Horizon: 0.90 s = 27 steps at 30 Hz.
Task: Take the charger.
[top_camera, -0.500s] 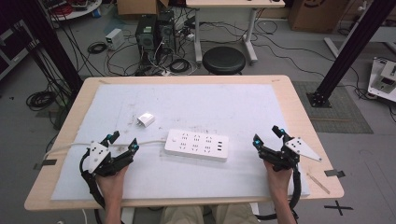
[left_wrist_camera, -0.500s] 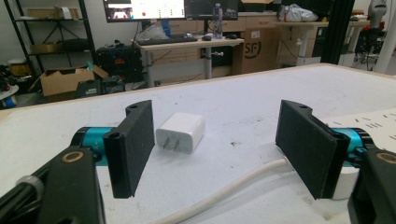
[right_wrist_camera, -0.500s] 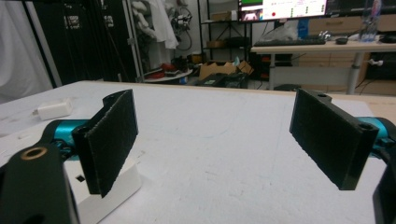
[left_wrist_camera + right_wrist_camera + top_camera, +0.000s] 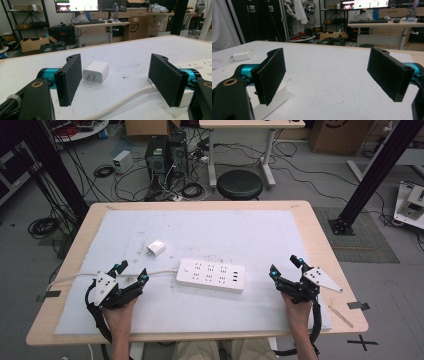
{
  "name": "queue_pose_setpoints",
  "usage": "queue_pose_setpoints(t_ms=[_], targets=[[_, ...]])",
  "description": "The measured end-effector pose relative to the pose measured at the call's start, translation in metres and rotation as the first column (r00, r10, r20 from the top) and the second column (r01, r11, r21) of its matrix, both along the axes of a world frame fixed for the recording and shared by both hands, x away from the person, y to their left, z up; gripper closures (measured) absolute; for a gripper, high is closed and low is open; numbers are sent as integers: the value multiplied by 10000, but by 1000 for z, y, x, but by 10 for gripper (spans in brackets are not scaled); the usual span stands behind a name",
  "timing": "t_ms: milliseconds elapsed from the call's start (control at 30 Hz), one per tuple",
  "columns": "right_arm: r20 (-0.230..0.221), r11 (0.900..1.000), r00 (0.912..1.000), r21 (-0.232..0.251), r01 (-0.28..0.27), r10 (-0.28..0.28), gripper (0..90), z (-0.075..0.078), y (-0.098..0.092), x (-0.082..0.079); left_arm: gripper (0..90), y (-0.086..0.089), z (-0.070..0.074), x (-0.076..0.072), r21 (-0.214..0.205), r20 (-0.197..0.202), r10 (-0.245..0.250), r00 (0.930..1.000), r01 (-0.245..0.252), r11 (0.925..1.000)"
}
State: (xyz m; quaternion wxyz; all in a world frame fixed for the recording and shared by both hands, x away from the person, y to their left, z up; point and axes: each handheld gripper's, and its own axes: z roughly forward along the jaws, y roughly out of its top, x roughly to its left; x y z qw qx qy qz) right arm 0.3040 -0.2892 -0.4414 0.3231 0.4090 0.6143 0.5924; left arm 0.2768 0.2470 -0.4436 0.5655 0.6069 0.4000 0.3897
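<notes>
Power strip, one, white, lies flat at the middle of the white mat, its white cable running off to the left table edge. Nearest the person, two grippers rest on the mat: left gripper with jaws spread, empty, and right gripper likewise spread and empty. Beyond the strip's left end lies one white wall charger, prongs showing. A far cardboard box reads "SF".

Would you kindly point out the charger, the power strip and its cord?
charger (image 4: 95,71), left gripper view, pronged face.
power strip (image 4: 211,275), high view, top middle.
cord (image 4: 125,100), left gripper view, mid-length.
</notes>
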Motion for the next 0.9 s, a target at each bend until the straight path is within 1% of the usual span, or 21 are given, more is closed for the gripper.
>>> queue_pose_setpoints(t_ms=[33,133,167,200,300,367,433,500,533,633,667,733,767,833,867,900], targets=[[-58,10000,10000,23,-16,16,157,0,0,-1,270,-1,0,0,48,50,31,10000,-32,10000],[-26,10000,10000,-50,-46,46,157,0,1,-1,272,-1,0,0,191,129,65,9999,-68,9998],[73,9999,10000,-133,-50,51,157,0,1,0,272,-1,0,0,175,97,53,9999,-54,9998],[73,9999,10000,-132,-48,48,157,0,1,-1,274,-1,0,1,177,79,46,10000,-47,9998],[-62,10000,10000,-44,-33,33,157,0,1,-1,281,-1,1,3,161,-38,-38,10000,39,9999],[-71,10000,10000,-55,-42,41,157,0,1,-1,281,0,1,3,70,-65,-88,9999,89,9999],[-33,9999,10000,-96,-47,47,157,0,1,-1,281,1,3,2,-111,-129,-113,9999,111,9999],[-14,9999,10000,-112,-59,58,157,0,1,-1,284,2,4,1,-276,-170,-36,9998,32,9996],[-21,9999,10000,-112,-57,57,157,0,2,-1,284,3,5,1,-318,-159,-47,9999,42,9995],[-14,9999,10000,-129,-44,44,157,0,2,-1,290,5,10,0,-426,8,142,9999,-141,9990],[-86,9999,9999,-102,-55,54,157,0,2,-1,290,6,12,1,-456,-30,188,9998,-189,9988],[-20,9998,10000,-177,-39,39,157,0,2,-1,290,8,18,3,-574,-105,181,9998,-186,9982],[-20,9998,10000,-197,-21,20,157,0,3,-1,289,9,20,4,-512,-203,143,9997,-154,9986],[-1,9997,10000,-233,-19,19,157,0,3,-1,289,10,25,9,-398,-348,7,9994,-20,9992],[-27,9998,10000,-221,-27,27,157,0,3,-1,287,11,26,12,-352,-520,-136,9986,118,9993],[-33,9998,10000,-219,-6,5,157,0,3,-1,282,12,28,15,-407,-684,-311,9972,283,9988]])
